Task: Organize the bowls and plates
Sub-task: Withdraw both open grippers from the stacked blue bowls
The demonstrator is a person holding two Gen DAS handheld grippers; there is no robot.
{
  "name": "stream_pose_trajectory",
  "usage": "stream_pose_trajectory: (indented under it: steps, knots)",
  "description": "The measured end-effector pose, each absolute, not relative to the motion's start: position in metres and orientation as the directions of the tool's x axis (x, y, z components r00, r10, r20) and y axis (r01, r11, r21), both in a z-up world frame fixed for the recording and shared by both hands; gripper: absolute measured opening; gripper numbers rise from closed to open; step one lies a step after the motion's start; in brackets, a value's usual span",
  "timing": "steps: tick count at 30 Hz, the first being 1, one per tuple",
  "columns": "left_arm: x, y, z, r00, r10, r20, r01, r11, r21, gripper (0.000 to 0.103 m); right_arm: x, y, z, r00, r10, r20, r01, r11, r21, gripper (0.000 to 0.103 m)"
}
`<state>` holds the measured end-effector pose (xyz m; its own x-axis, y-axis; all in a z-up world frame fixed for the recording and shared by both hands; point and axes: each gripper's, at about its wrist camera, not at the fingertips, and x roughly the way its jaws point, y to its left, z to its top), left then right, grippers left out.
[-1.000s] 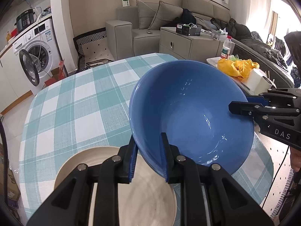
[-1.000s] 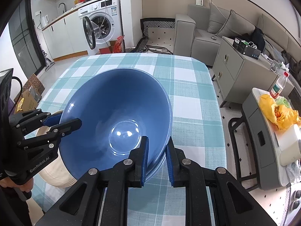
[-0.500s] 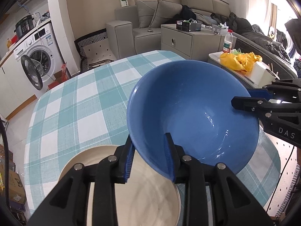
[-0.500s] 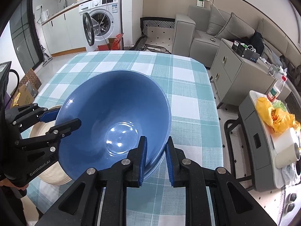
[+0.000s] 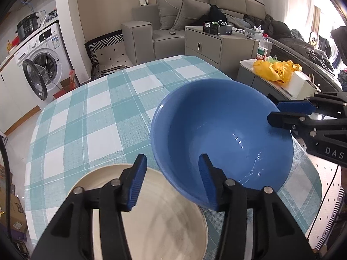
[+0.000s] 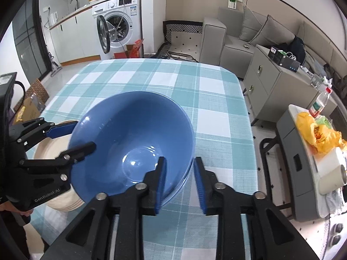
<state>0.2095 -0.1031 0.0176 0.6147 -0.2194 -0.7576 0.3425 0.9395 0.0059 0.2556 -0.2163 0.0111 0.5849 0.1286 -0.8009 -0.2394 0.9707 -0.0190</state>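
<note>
A big blue bowl (image 5: 223, 130) rests on the checked tablecloth; it also shows in the right wrist view (image 6: 130, 143). My left gripper (image 5: 171, 175) is open, its jaws straddling the bowl's near rim without pinching it. My right gripper (image 6: 179, 179) is open too, astride the opposite rim. A stack of cream plates (image 5: 160, 218) sits just left of the bowl, below my left gripper; it also shows in the right wrist view (image 6: 54, 145), partly hidden by the bowl.
The table (image 6: 151, 80) has a teal-and-white checked cloth. A grey side table with a yellow bag (image 6: 321, 134) and a water bottle stands right of it. A washing machine (image 6: 117, 26), sofa and cabinet lie beyond.
Both grippers have opened and let go of the bowl's rim. The bowl has come down from its tilted, lifted pose to sit level on the table.
</note>
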Motion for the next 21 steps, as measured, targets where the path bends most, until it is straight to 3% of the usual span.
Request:
stream_pose_trajectory:
  steps: [5,6,7,13,16,21]
  knots:
    - [0.212,-0.089,0.023,0.600,-0.263,-0.755,0.317,0.945,-0.077,0.056,0.252,-0.223,0.018,0.598,0.196,-0.777,-0.251,0.967,0.050,0.067]
    - [0.213,-0.086,0.024,0.597,-0.270,-0.756,0.312,0.946,-0.091,0.062,0.252,-0.226,0.020,0.607,0.208,-0.767,-0.248,0.967,0.066,0.078]
    - [0.213,-0.082,0.025,0.596,-0.276,-0.754,0.303,0.947,-0.107,0.075,0.251,-0.229,0.021,0.614,0.217,-0.759,-0.241,0.967,0.082,0.082]
    - [0.213,-0.064,0.025,0.613,-0.296,-0.732,0.253,0.952,-0.174,0.103,0.253,-0.254,0.018,0.633,0.261,-0.729,-0.175,0.965,0.194,0.095]
    - [0.213,-0.062,0.022,0.616,-0.291,-0.732,0.245,0.954,-0.173,0.103,0.253,-0.262,0.011,0.634,0.289,-0.717,-0.161,0.956,0.244,0.102]
    - [0.213,-0.061,0.019,0.626,-0.280,-0.728,0.220,0.959,-0.179,0.103,0.253,-0.266,0.002,0.630,0.358,-0.689,-0.180,0.931,0.319,0.102]
